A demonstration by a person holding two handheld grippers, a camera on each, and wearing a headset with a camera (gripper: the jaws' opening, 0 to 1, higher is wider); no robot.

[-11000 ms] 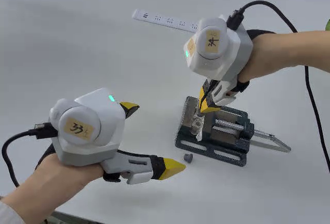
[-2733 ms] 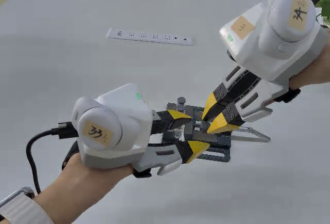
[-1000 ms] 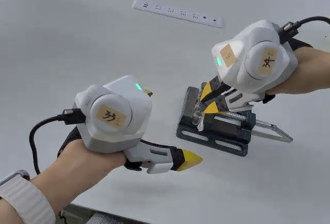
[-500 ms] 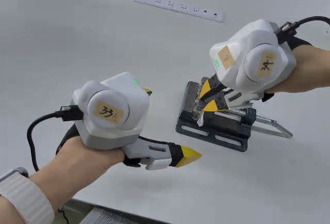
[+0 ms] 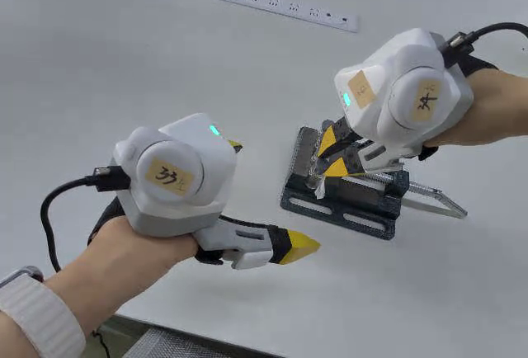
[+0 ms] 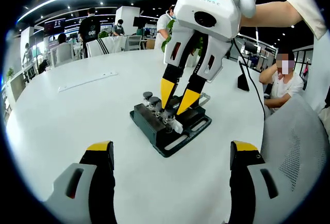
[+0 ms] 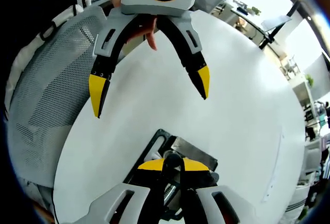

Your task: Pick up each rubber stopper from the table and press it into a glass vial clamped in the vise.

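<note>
rubber stopper (image 7: pixel 172 158) pinched in right gripper (image 7: pixel 172 165) above vise (image 5: pixel 342 208); left gripper (image 6: pixel 172 147) spread.

The left gripper (image 5: pixel 266 195) has a rounded white-and-grey housing, a tan label (image 5: pixel 172 177) handwritten "33", a small green light, black jaw arms ending in yellow wedge tips, and a black cable (image 5: pixel 48 218) plugged in at the rear. The right gripper (image 5: pixel 330 156) is of the same build, with two tan labels, a green light and its own black lead (image 5: pixel 495 28). A black strap (image 5: pixel 107 212) wraps each hand. The person wears a pale wristband (image 5: pixel 37 317) on the left wrist and a white short sleeve (image 6: pixel 307 4).
</note>
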